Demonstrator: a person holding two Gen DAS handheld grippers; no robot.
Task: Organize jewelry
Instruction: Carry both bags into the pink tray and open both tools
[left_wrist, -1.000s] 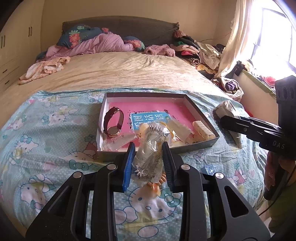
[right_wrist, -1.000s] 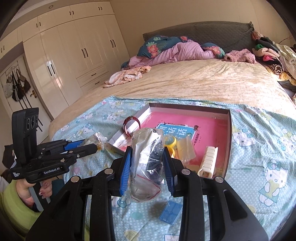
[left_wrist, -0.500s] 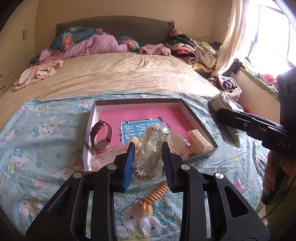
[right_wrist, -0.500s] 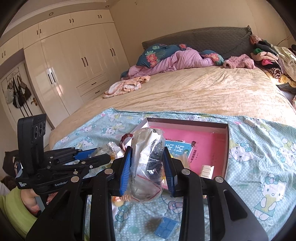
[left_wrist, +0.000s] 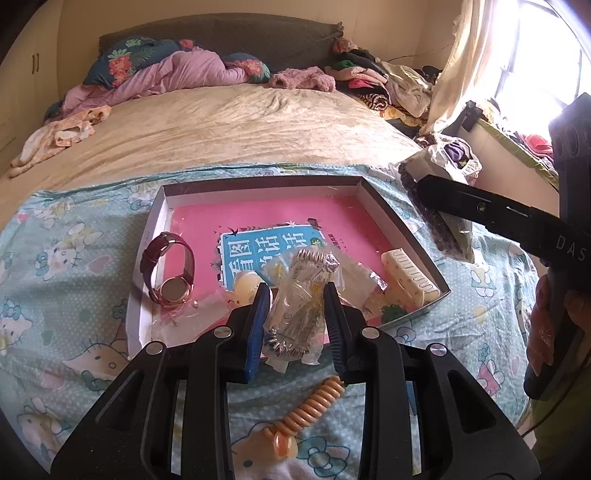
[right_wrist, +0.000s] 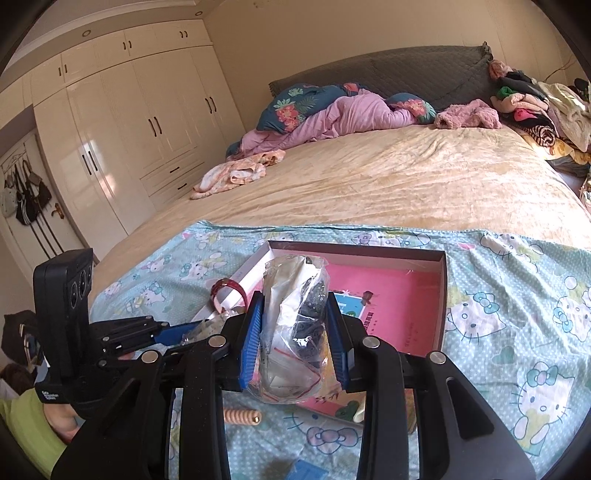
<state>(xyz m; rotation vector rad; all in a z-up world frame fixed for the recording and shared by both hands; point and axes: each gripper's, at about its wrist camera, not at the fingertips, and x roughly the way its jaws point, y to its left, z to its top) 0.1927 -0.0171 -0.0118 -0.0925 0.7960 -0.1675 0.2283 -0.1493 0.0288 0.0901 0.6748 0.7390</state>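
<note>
Left wrist view: the left gripper (left_wrist: 296, 314) is clenched on a clear bag of silvery jewelry (left_wrist: 301, 299), which hangs over the near edge of the shallow box (left_wrist: 402, 225). Inside the box, a watch (left_wrist: 170, 271) stands at nine o'clock from the bag, a cream ribbed piece (left_wrist: 412, 275) lies at three o'clock, and a blue-printed card (left_wrist: 258, 254) lies at twelve. An orange coil bracelet (left_wrist: 312, 408) lies on the patterned sheet (left_wrist: 74, 266) at six o'clock, outside the box. The right gripper (left_wrist: 424, 184) enters at two o'clock, gripping a bag of dark beads (left_wrist: 448, 236).

The pads appear to pinch loose plastic rather than the jewelry, so the film could slip and drop the bag on the sheet short of the box. Lowering it straight ahead could also knock the watch or bury the small pieces underneath.

Right wrist view: the right gripper (right_wrist: 294, 338) is clamped on its bag of dark beads (right_wrist: 295, 332), held above the box's near left corner. The left gripper (right_wrist: 199, 330) shows at nine o'clock. With the two tools so near, they could collide over the same corner.

Only this view shows the wardrobe (right_wrist: 122, 147) and the box's empty far corner at two o'clock; only the left view shows the box contents plainly and the bracelet's full length.
</note>
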